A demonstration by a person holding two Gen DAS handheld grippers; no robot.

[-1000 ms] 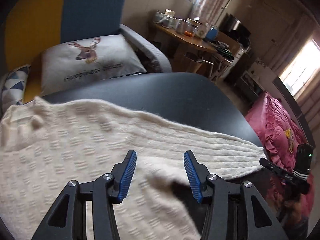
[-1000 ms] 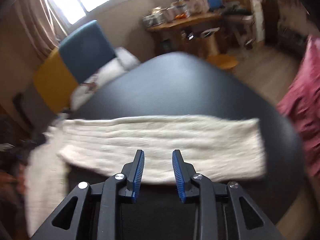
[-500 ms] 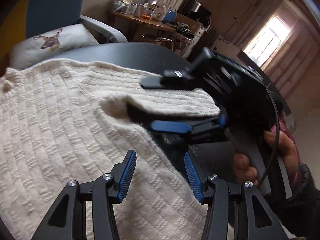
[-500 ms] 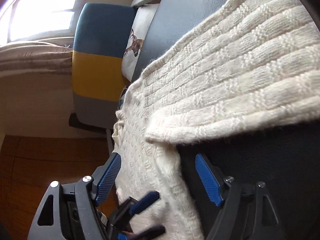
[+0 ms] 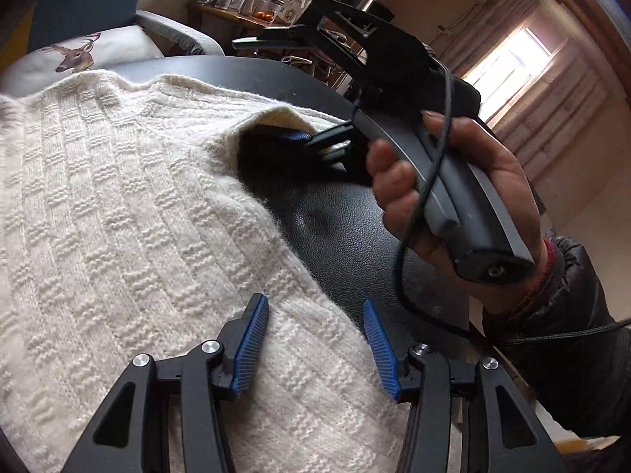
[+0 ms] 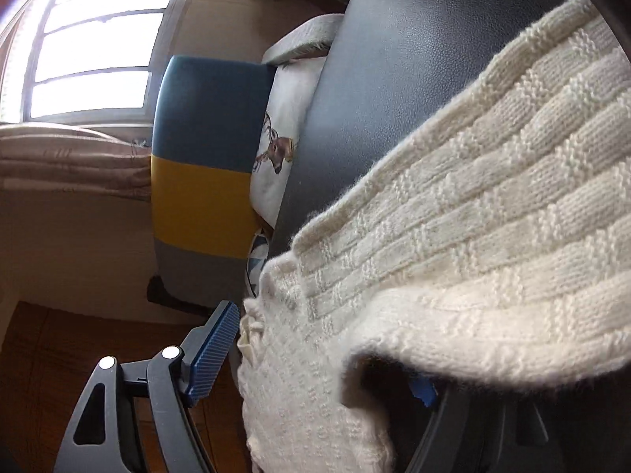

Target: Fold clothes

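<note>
A cream knit sweater (image 5: 130,213) lies spread over a dark round table (image 5: 355,220), reaching its far and left edges. The left gripper (image 5: 315,339) hovers wide open above the sweater's near side. The right gripper (image 5: 315,118), held in a hand (image 5: 453,201), stands wide open with its lower finger under the lifted sleeve. Behind, a cushion (image 5: 79,55) shows a deer print; no writing on it is legible.
</note>
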